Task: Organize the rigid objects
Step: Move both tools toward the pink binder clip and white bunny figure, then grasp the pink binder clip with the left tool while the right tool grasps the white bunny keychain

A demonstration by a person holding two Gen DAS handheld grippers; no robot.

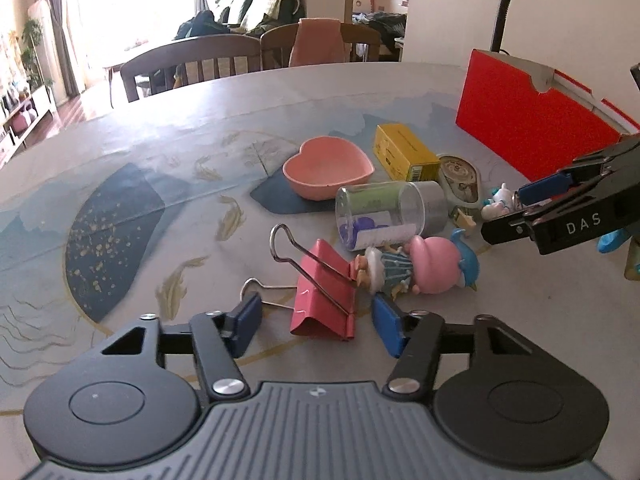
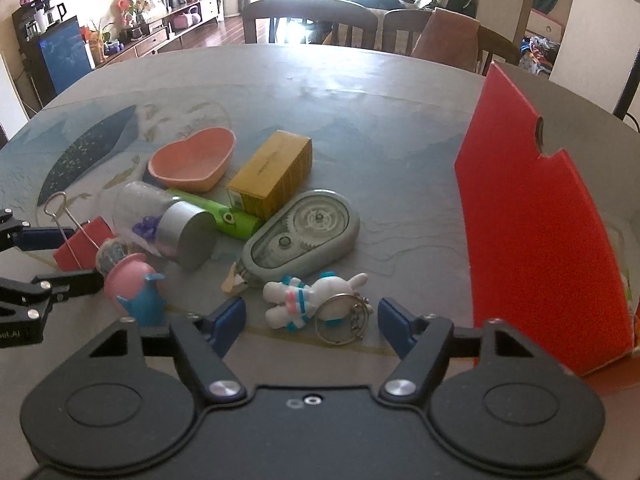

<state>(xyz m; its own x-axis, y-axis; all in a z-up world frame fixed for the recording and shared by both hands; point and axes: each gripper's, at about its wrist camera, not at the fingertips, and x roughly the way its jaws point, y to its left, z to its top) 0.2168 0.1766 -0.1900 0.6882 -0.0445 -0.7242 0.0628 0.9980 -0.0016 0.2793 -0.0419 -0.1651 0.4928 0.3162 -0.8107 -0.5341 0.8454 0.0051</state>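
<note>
My left gripper [image 1: 318,322] is open, its blue fingers on either side of a pink binder clip [image 1: 324,306] lying on the table. A pink-hatted figurine [image 1: 420,266] lies just beyond it. My right gripper [image 2: 312,322] is open over a white rabbit keychain [image 2: 308,300]; it also shows in the left wrist view [image 1: 516,210]. Nearby lie a clear jar with a silver lid [image 2: 168,224], a grey correction tape [image 2: 304,236], a yellow box [image 2: 274,174] and a pink heart bowl [image 2: 192,160]. A red open box [image 2: 540,216] stands at the right.
A green tube [image 2: 224,214] lies between the jar and the yellow box. The round table [image 2: 360,92] has a patterned cover. Chairs [image 2: 308,20] stand at the far edge. A lamp stem [image 1: 502,12] rises behind the red box.
</note>
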